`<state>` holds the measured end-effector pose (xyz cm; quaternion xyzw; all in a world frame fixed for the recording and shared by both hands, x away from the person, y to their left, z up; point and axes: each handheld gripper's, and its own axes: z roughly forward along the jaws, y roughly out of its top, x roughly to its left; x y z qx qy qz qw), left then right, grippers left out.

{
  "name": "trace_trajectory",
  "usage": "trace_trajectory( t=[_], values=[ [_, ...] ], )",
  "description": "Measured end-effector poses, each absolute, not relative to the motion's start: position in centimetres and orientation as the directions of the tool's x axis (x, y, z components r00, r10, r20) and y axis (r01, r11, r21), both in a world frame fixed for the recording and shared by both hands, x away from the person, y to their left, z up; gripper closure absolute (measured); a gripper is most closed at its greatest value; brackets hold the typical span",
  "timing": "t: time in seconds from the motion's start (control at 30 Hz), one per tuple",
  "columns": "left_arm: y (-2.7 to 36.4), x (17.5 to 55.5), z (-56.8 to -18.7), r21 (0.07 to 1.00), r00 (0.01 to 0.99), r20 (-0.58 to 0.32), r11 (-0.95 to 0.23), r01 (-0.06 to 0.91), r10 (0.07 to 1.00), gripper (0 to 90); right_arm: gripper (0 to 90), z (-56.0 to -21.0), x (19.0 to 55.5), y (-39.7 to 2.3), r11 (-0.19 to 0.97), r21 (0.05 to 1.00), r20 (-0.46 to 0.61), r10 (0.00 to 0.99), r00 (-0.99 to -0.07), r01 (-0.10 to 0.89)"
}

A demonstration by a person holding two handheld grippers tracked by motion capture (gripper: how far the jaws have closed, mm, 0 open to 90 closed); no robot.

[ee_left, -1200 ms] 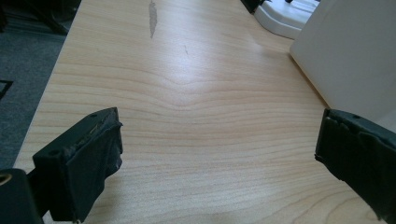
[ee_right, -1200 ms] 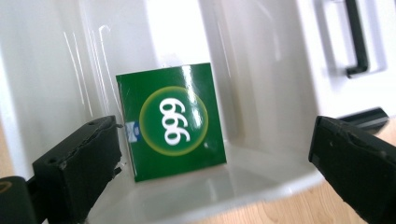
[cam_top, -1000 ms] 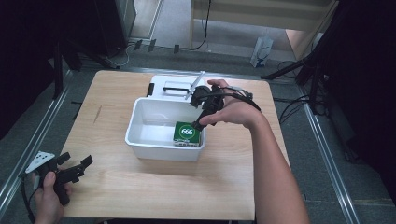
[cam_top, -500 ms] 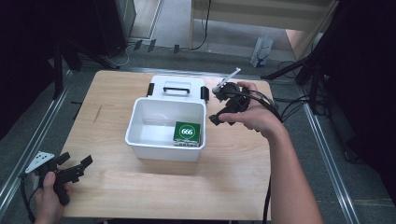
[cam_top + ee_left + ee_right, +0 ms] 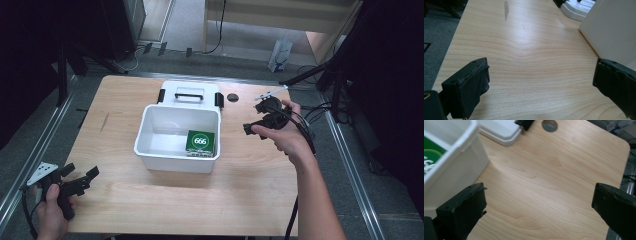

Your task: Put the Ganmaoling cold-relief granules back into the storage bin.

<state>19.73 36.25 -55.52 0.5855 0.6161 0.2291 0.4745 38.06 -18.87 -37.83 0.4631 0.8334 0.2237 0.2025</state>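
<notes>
- The right gripper (image 5: 255, 126) hangs over bare wooden table (image 5: 260, 175), held up in the person's right hand (image 5: 282, 137); its jaws are spread wide with nothing between them, as the right gripper view shows, where the right gripper (image 5: 539, 205) frames plain tabletop.
- Just off that gripper's left-hand jaw stands the white plastic bin (image 5: 150, 125), near but not touching; in the right gripper view the bin's outer wall (image 5: 456, 167) sits close beside the left jaw.
- Inside the bin, at the end nearer the right gripper, lies a green packet marked 666 (image 5: 200, 142), leaning against the wall; a corner of it (image 5: 430, 155) peeks over the rim in the right gripper view.
- Beyond the bin from the right gripper rests the white lid (image 5: 190, 92) with black clips and a handle, flat on the table and touching the bin's far side.
- A dark round hole (image 5: 232, 97) in the tabletop lies ahead of the right gripper, just past the lid's corner.
- The left gripper (image 5: 80, 177) sits low at the table's near corner, well apart from the bin, gripped by the left hand (image 5: 52, 210); its jaws stand wide and empty, the left gripper (image 5: 541, 82) pointing across bare wood with the bin's wall (image 5: 614, 27) off its right jaw.
</notes>
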Motion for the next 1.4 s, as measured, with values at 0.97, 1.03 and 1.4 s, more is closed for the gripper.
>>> trace_trajectory(
  t=[0.97,1.03,1.4],
  values=[
    [36.2,19.7,-55.5,0.839,0.134,-0.313,0.207,0.504,0.94,1.2,0.0,-49.1,31.9,-28.1,0.162,0.747,-0.034,0.978,-0.206,0.645],
    [36.2,19.7,-55.5,0.838,0.132,-0.315,0.21,0.503,0.94,1.2,0.0,-50.0,31.3,-28.7,0.146,0.747,-0.027,0.981,-0.19,0.648],
    [36.2,19.7,-55.5,0.839,0.131,-0.314,0.21,0.502,0.941,1.2,0.0,-52.8,27.7,-32.2,0.061,0.821,0.029,0.988,-0.149,0.568]
  ],
)
